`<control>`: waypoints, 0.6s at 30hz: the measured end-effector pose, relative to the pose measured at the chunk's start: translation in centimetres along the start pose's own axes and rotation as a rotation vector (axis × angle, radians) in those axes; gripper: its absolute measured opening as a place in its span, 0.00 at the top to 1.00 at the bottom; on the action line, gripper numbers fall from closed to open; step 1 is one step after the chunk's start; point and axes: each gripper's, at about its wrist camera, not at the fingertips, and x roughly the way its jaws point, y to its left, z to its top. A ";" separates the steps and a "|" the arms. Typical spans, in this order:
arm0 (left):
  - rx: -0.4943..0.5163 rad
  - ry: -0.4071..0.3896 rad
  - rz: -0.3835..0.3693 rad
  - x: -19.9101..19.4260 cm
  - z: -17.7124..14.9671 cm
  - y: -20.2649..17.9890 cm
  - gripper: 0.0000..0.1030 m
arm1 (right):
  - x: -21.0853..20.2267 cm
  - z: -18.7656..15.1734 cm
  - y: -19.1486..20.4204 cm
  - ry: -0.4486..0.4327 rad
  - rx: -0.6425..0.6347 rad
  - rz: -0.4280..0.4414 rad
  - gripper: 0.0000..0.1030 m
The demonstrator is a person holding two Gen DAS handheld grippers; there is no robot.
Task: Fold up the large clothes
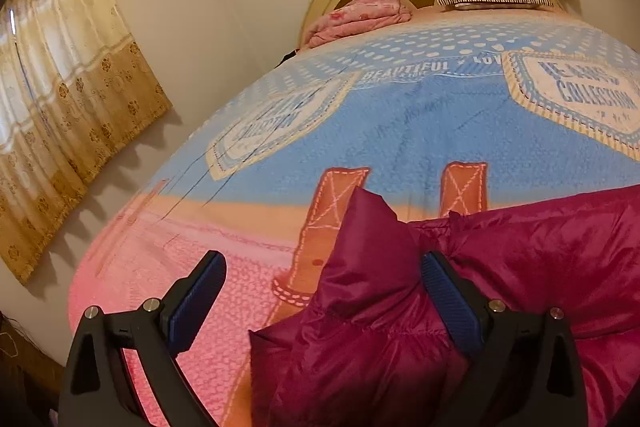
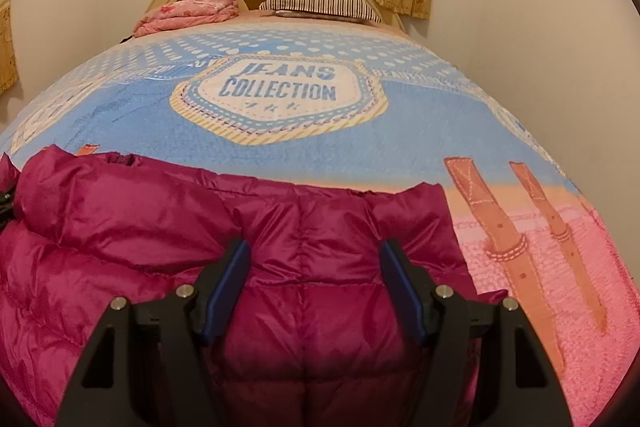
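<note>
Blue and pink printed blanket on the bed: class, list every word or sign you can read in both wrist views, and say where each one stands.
"JEANS COLLECTION": on the cream hexagonal badge printed on the blue and pink fleece blanket.
"BEAUTIFUL": on the pale banner strip across the blanket's dotted blue band; the words after it are blurred.
Small marks under "COLLECTION": too small to read.
Shiny magenta quilted puffer jacket: no text visible.
</note>
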 end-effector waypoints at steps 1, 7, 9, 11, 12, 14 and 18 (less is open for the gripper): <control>-0.001 0.013 -0.008 0.3 0.0 -0.1 0.04 | 0.1 -0.1 -0.1 0.005 0.007 0.005 0.32; -0.016 0.080 -0.051 1.9 -0.1 -0.2 0.01 | 1.2 0.0 -0.4 0.037 0.035 0.017 0.31; -0.010 0.086 -0.052 2.0 -0.2 -0.2 0.01 | 1.4 -0.1 -0.4 0.044 0.037 0.014 0.30; 0.001 0.095 -0.049 2.2 -0.3 -0.5 0.01 | 1.6 -0.1 -0.3 0.051 0.036 0.009 0.30; 0.005 0.098 -0.048 2.2 -0.3 -0.4 0.01 | 1.7 0.0 -0.3 0.054 0.036 0.008 0.29; 0.014 0.103 -0.043 2.2 -0.4 -0.6 0.01 | 1.8 0.0 -0.3 0.062 0.037 0.005 0.28; 0.024 0.108 -0.036 2.3 -0.4 -0.7 0.01 | 2.3 0.0 -0.3 0.080 0.036 -0.003 0.27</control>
